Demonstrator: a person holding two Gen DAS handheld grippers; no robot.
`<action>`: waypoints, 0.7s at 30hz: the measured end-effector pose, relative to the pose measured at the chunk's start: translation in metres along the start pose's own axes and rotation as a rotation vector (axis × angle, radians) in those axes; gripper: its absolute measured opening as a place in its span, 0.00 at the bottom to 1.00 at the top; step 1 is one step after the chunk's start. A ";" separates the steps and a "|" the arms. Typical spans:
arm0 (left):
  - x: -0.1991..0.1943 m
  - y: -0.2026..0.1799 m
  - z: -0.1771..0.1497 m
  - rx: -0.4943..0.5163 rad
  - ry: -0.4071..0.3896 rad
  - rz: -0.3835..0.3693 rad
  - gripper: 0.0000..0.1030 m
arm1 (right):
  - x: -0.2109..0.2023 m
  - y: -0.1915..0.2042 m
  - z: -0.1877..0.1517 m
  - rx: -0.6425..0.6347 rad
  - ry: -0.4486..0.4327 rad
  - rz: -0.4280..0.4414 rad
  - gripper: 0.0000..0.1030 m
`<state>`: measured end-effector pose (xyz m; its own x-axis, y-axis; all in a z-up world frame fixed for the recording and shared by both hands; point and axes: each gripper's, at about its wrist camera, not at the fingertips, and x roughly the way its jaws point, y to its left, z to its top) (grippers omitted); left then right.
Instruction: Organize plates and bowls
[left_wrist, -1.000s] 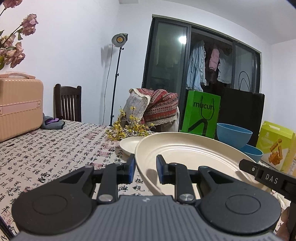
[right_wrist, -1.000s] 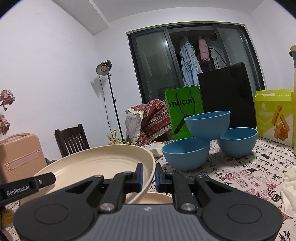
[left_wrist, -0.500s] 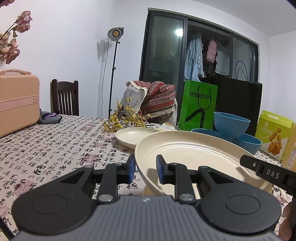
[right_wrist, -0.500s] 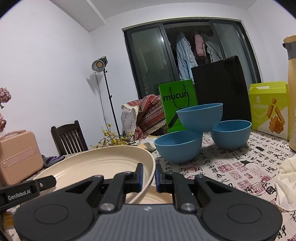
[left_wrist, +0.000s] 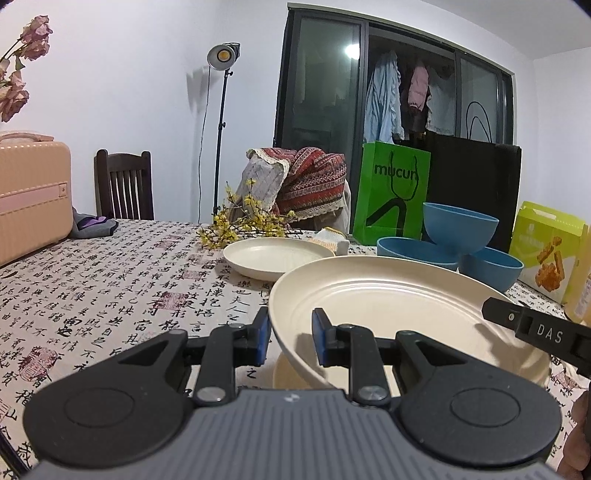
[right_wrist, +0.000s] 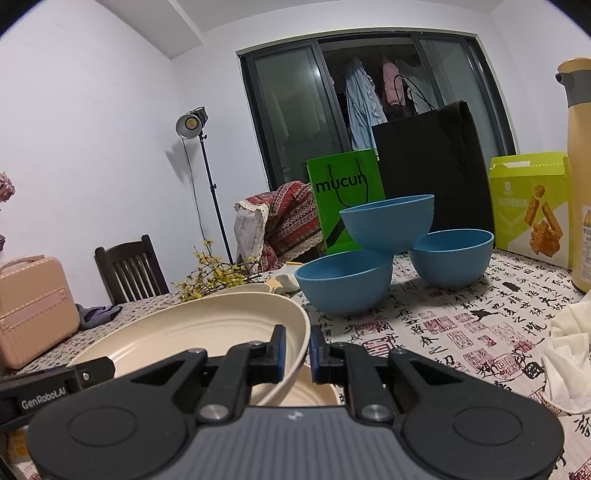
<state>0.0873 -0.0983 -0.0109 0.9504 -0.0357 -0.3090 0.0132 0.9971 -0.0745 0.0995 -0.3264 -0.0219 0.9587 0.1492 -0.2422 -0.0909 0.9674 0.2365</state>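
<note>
**Left wrist view: big plate pinched from both sides**

The worktop (left_wrist: 110, 266) carries everything. The large cream plate (left_wrist: 388, 302) hangs tilted above another plate (right_wrist: 314, 391), its opposite rims clamped by the left hand-held gripper (left_wrist: 290, 338) and right hand-held gripper (right_wrist: 297, 350). Three blue bowls (right_wrist: 388, 221) stack far right.
</note>
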 end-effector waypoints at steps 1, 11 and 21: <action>0.001 0.000 -0.001 0.002 0.002 0.000 0.23 | 0.001 0.000 -0.001 -0.001 0.002 -0.001 0.13; 0.007 -0.005 -0.009 0.020 0.032 -0.004 0.23 | 0.003 -0.004 -0.005 -0.003 0.015 -0.017 0.13; 0.011 -0.008 -0.018 0.034 0.052 -0.002 0.23 | 0.004 -0.007 -0.010 -0.015 0.028 -0.028 0.13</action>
<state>0.0924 -0.1080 -0.0309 0.9330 -0.0398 -0.3577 0.0259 0.9987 -0.0434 0.1014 -0.3300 -0.0343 0.9530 0.1271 -0.2750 -0.0678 0.9742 0.2153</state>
